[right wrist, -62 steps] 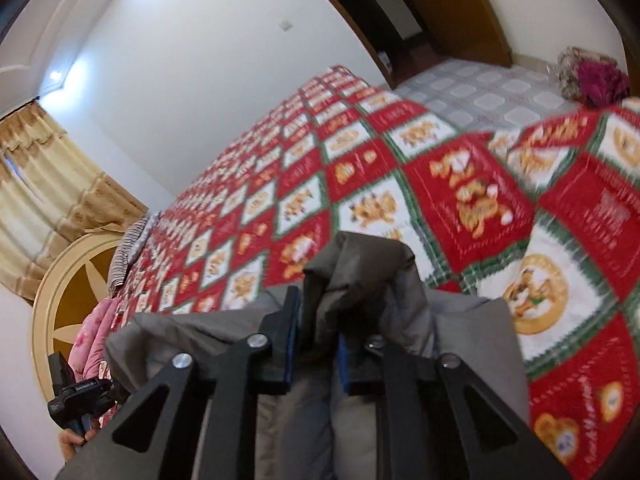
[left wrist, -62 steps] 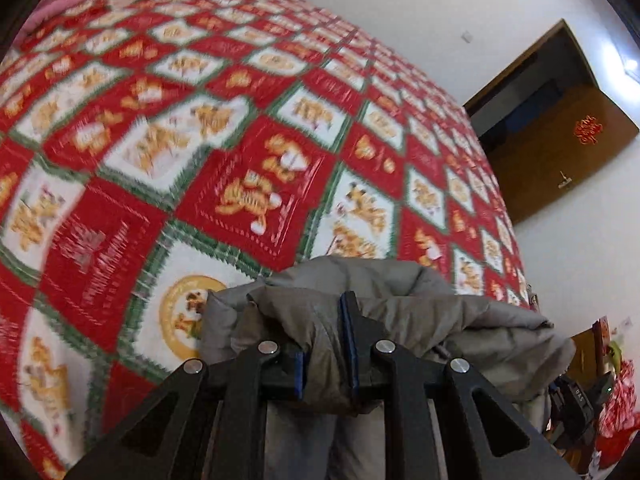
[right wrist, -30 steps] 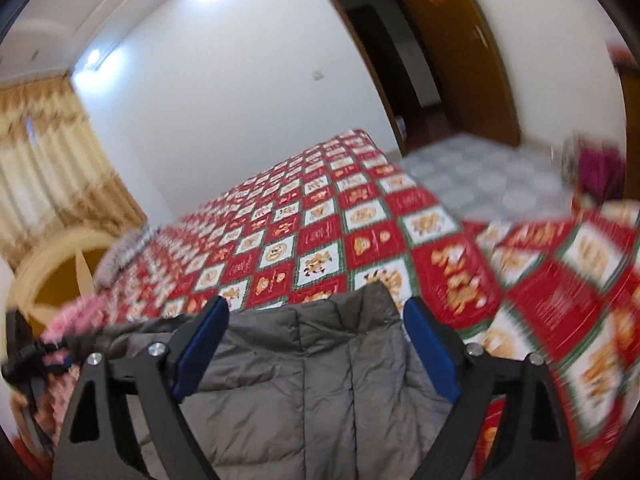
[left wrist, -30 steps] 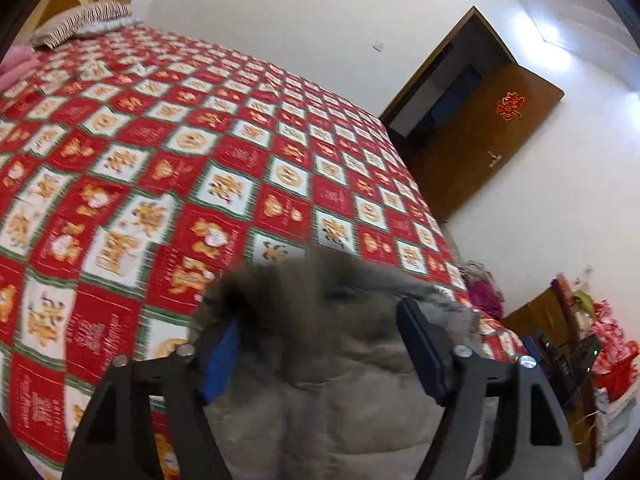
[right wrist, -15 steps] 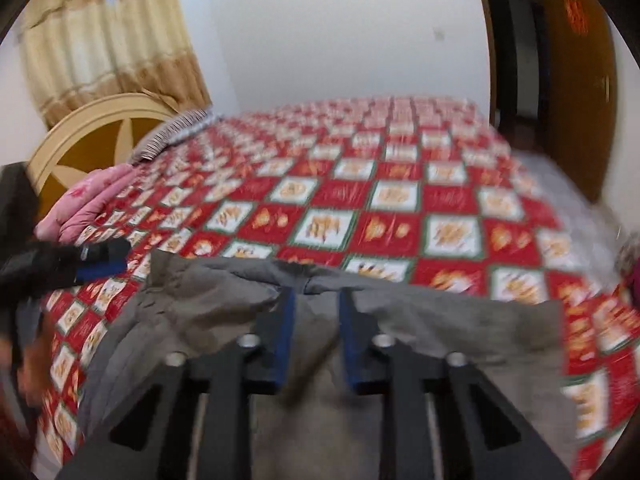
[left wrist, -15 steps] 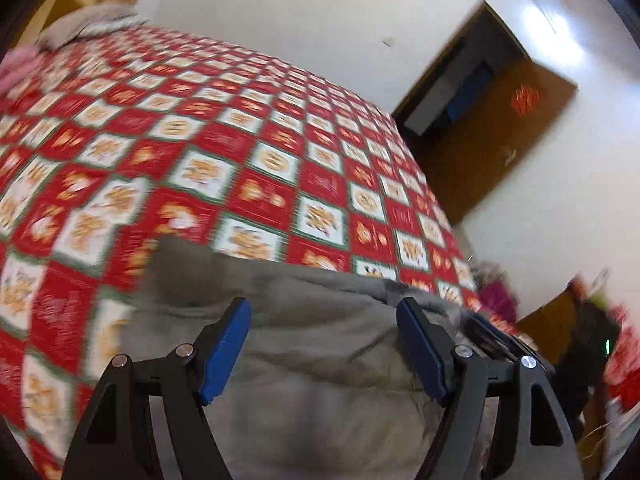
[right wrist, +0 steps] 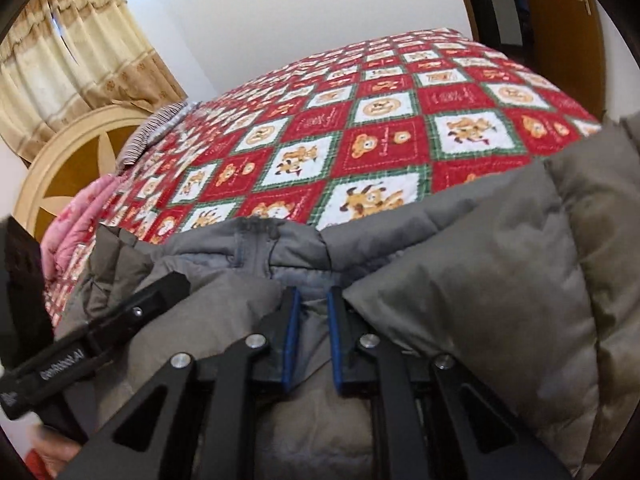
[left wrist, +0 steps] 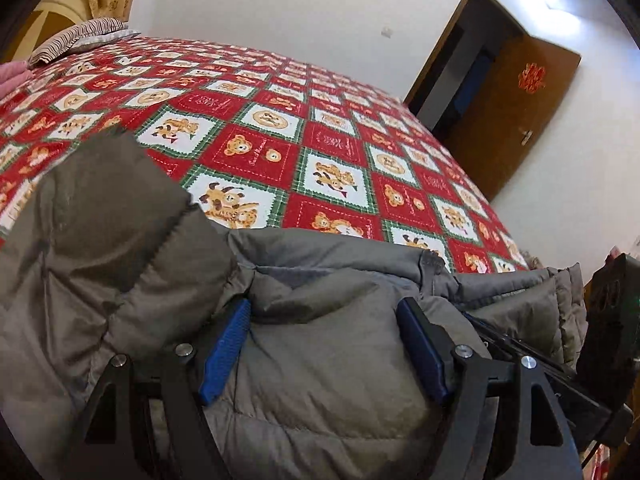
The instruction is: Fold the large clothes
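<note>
A grey puffer jacket (left wrist: 320, 360) lies folded at the near edge of the bed; it also fills the lower part of the right wrist view (right wrist: 480, 280). My left gripper (left wrist: 324, 316) is open, its blue pads spread wide over a puffy fold of the jacket. My right gripper (right wrist: 311, 300) is shut on a thin fold of the jacket near its collar edge. The right gripper's body shows at the right in the left wrist view (left wrist: 560, 368), and the left gripper's finger shows at the left in the right wrist view (right wrist: 120, 320).
The bed is covered by a red, white and green bear-print quilt (left wrist: 280, 128). A striped pillow (left wrist: 80, 36) and pink bedding (right wrist: 76, 216) lie by the round headboard (right wrist: 72, 160). A brown door (left wrist: 512, 112) stands open beyond the bed.
Both grippers let go of the jacket and opened about a second ago. The right gripper has since shut on a fold near the collar. The left has stayed open and moved closer over the jacket.
</note>
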Demonstrator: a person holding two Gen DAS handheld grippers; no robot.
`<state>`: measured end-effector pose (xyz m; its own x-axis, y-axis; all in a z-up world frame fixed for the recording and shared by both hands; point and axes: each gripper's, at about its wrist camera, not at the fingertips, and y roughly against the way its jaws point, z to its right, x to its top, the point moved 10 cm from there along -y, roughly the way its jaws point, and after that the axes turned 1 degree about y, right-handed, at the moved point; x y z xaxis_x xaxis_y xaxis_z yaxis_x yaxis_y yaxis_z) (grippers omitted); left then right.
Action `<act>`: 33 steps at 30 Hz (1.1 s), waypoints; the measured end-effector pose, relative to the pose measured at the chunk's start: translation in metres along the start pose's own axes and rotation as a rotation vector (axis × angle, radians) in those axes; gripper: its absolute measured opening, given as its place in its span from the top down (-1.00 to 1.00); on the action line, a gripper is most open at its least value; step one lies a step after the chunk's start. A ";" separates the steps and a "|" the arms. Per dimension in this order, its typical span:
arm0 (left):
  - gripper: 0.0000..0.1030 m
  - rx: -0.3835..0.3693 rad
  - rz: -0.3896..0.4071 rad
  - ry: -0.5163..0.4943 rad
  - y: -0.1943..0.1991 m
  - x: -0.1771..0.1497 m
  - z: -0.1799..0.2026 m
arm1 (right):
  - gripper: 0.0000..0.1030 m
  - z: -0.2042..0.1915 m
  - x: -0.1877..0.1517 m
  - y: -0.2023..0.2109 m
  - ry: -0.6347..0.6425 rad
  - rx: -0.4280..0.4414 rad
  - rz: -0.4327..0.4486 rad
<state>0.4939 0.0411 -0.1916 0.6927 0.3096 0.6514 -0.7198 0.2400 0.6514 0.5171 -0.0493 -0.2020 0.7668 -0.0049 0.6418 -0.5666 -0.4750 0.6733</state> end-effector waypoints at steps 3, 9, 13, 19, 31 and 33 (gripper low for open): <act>-0.55 0.007 -0.011 -0.020 -0.013 -0.001 0.003 | 0.75 0.001 0.001 -0.002 0.003 -0.015 0.002; -0.62 0.046 -0.025 -0.071 -0.018 -0.006 0.006 | 0.74 0.001 0.014 0.030 0.014 -0.082 0.073; -0.62 0.042 -0.024 -0.068 -0.017 -0.006 0.006 | 0.60 0.023 0.023 0.073 0.065 -0.264 0.135; -0.62 0.059 -0.031 -0.086 -0.018 -0.007 0.007 | 1.00 0.094 -0.001 0.067 -0.163 -0.268 0.065; -0.65 0.088 -0.062 -0.112 -0.017 -0.009 0.011 | 1.00 0.109 -0.010 0.067 -0.307 -0.111 0.139; -0.65 0.106 -0.099 -0.149 -0.007 -0.010 0.013 | 1.00 0.107 -0.009 0.071 -0.280 -0.155 0.118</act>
<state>0.4921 0.0240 -0.1975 0.7646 0.1477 0.6274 -0.6445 0.1615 0.7474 0.5024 -0.1768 -0.1989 0.7342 -0.3037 0.6073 -0.6789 -0.3173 0.6621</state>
